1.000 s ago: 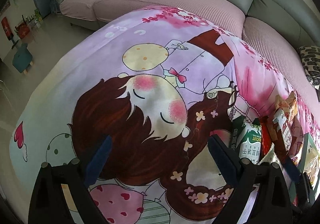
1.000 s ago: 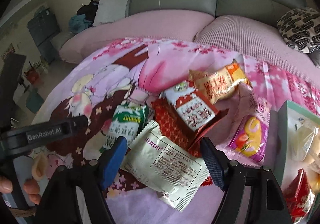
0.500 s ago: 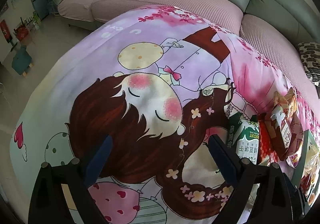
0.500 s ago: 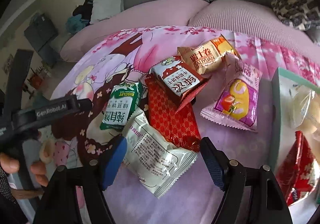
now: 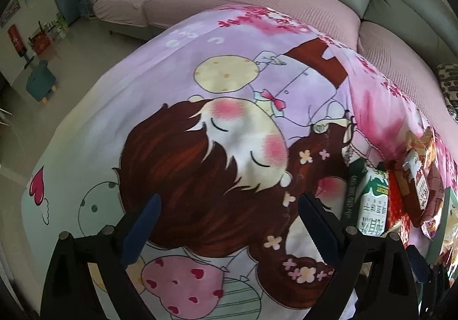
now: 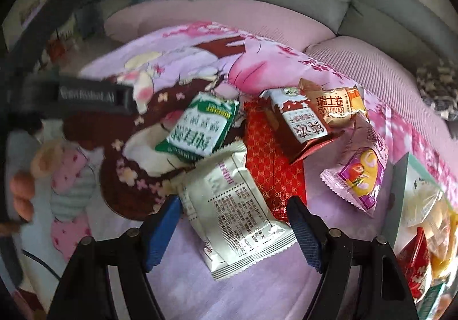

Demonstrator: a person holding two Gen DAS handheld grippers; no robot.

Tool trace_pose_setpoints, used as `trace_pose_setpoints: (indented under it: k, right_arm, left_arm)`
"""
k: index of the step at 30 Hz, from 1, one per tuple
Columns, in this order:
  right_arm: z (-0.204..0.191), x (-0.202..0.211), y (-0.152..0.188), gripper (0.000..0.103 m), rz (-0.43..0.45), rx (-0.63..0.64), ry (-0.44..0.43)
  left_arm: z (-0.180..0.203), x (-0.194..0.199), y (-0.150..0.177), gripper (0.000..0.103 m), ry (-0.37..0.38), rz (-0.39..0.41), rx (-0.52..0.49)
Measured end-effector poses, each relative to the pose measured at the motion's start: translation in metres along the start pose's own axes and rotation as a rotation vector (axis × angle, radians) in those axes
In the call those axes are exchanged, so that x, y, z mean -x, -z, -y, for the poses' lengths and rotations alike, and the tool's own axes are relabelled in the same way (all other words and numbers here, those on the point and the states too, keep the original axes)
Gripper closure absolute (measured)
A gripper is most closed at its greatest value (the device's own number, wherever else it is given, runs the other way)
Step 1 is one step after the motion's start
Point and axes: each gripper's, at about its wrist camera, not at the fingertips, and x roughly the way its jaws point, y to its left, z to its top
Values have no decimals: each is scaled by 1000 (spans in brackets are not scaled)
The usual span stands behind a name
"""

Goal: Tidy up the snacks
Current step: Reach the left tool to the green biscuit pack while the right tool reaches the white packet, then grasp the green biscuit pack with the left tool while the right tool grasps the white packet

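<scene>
1. The left tool was wide apart over the cartoon blanket, holding nothing
2. The right tool was apart around the white snack pack, beside the green pack

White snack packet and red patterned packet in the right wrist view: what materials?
White snack packet: looks like matte plastic film, with crimped serrated ends and soft wrinkles. Red patterned packet: probably glossy foil-laminate film, judging by its sheen over the printed gold pattern.
</scene>
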Motion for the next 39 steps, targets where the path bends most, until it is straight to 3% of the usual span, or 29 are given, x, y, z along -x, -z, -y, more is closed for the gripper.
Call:
trace_pose_setpoints:
  k: [5, 12, 14, 24, 30, 36, 39]
  right_arm:
    - [-4, -4, 2, 25, 9, 6, 35]
    - [12, -4, 3, 45, 10, -99, 13]
    - [17, -4, 3, 46, 11, -130, 10]
    - [37, 8, 3, 48, 32, -233, 13]
    - [65, 28, 6, 48, 68, -361, 3]
    - [81, 44, 7, 48, 106, -414, 28]
    - [85, 42, 8, 48, 89, -423, 36]
  left_arm:
    - [3, 0, 0, 7, 10, 1, -12]
    - [6, -2, 0, 7, 8, -5, -19]
    - [7, -1, 0, 7, 9, -4, -22]
    - [18, 4, 2, 7, 37, 14, -49]
    - [33, 9, 3, 7, 81, 33, -76]
    - [65, 12, 10, 7, 115, 64, -168]
    - [78, 12, 12, 15, 148, 63, -199]
